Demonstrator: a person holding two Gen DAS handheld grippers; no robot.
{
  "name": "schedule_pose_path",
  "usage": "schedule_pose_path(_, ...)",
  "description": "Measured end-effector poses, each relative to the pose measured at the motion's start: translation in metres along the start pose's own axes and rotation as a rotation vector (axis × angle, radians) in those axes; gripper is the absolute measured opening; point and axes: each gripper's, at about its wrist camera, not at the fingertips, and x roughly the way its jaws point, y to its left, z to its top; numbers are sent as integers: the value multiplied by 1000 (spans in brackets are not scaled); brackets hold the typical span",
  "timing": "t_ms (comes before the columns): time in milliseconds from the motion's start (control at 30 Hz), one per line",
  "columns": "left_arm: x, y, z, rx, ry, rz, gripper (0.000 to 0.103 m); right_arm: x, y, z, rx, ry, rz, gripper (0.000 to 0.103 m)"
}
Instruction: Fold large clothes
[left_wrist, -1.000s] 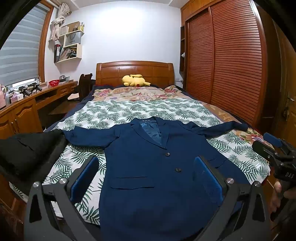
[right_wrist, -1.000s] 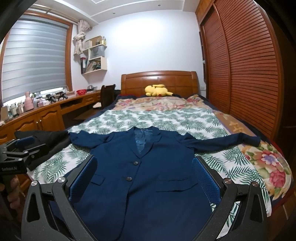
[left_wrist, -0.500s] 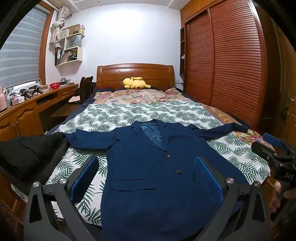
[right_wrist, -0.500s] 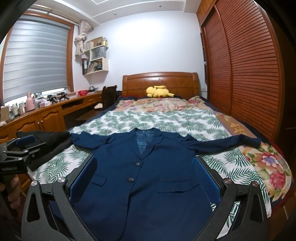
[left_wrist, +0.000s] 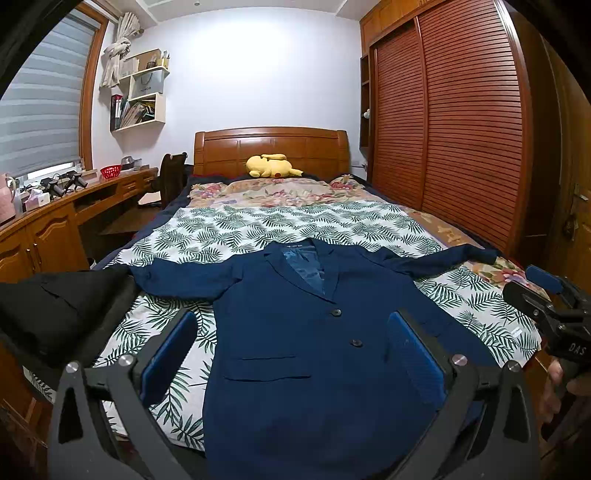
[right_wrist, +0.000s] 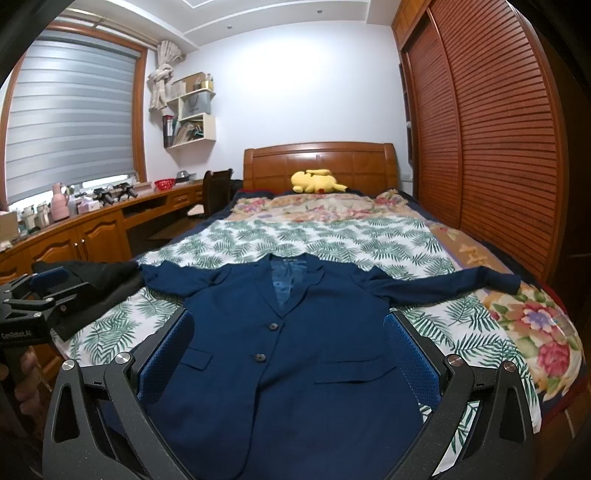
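I am holding my left gripper (left_wrist: 291, 354) above the near end of the bed (left_wrist: 258, 225), its blue-padded fingers (left_wrist: 170, 356) spread wide apart and gripping nothing. My right gripper (right_wrist: 288, 354) is hovering the same way, released and empty. The navy jacket (left_wrist: 295, 332) is lying face up and buttoned on the leaf-print sheet (left_wrist: 288, 225), collar toward the headboard, both sleeves stretched out sideways. Its hem is dropping out of sight behind my gripper frames, so I cannot tell where it ends. A black garment (left_wrist: 55, 310) is covering the cuff of the left-hand sleeve. In the left view my right gripper is being cut off at the edge, with only part of my hand (left_wrist: 554, 391) showing beneath it.
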Motion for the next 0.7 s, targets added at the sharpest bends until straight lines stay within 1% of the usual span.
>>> schedule_pose_path(700,0,1,0,0,-1,0,103,-1,2,1,2,-1,0,103)
